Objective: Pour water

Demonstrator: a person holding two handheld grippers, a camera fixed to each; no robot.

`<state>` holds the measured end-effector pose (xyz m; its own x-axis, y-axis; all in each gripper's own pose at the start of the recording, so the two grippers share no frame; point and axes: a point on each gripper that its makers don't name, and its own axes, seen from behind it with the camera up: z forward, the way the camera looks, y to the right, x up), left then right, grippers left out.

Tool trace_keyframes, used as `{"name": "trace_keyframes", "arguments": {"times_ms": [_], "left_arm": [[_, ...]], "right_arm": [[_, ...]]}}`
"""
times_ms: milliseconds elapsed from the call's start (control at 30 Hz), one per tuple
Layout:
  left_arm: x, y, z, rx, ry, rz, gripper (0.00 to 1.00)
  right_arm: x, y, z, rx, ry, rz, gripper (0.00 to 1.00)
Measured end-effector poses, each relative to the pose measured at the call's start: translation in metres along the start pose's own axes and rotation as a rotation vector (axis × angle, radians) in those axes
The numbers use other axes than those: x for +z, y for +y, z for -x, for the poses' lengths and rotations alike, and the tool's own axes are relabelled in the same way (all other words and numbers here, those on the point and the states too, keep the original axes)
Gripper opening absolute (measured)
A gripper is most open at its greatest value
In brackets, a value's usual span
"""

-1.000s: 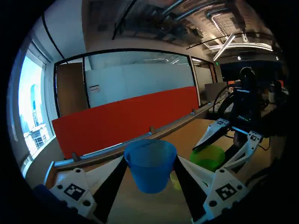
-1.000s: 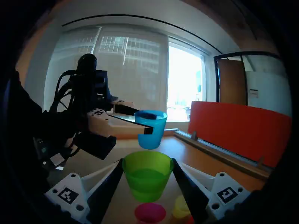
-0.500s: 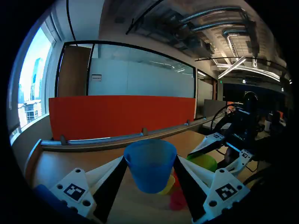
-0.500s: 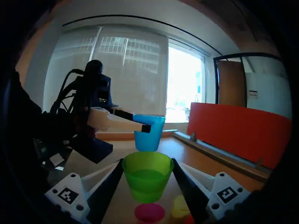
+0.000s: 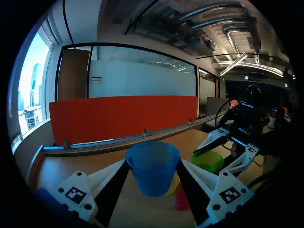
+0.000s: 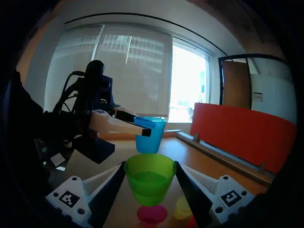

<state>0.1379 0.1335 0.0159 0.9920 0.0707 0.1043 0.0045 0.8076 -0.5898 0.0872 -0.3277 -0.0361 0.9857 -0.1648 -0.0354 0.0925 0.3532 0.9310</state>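
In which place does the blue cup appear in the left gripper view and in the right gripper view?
Left gripper view: blue cup low in the centre, between the fingers of the left hand-held gripper.
Right gripper view: blue cup near the centre, just above the green cup.
Shared landmark: the red partition.

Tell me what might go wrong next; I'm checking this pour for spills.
The green cup in the right gripper looks partly full; tilted before it is above the blue cup in the left gripper, it could spill on the table. The pink cup and yellow cup below might be splashed.
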Motion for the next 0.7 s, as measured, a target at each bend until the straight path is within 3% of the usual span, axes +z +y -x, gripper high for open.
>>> {"name": "trace_keyframes", "arguments": {"times_ms": [400, 700], "left_arm": [[-0.001, 0.001, 0.019, 0.012, -0.032, 0.018, 0.85], [0.000, 0.007, 0.046, 0.008, -0.092, 0.041, 0.85]], "right_arm": [[-0.013, 0.002, 0.012, 0.004, -0.040, 0.003, 0.94], [-0.028, 0.004, 0.029, 0.006, -0.082, 0.009, 0.94]]}}
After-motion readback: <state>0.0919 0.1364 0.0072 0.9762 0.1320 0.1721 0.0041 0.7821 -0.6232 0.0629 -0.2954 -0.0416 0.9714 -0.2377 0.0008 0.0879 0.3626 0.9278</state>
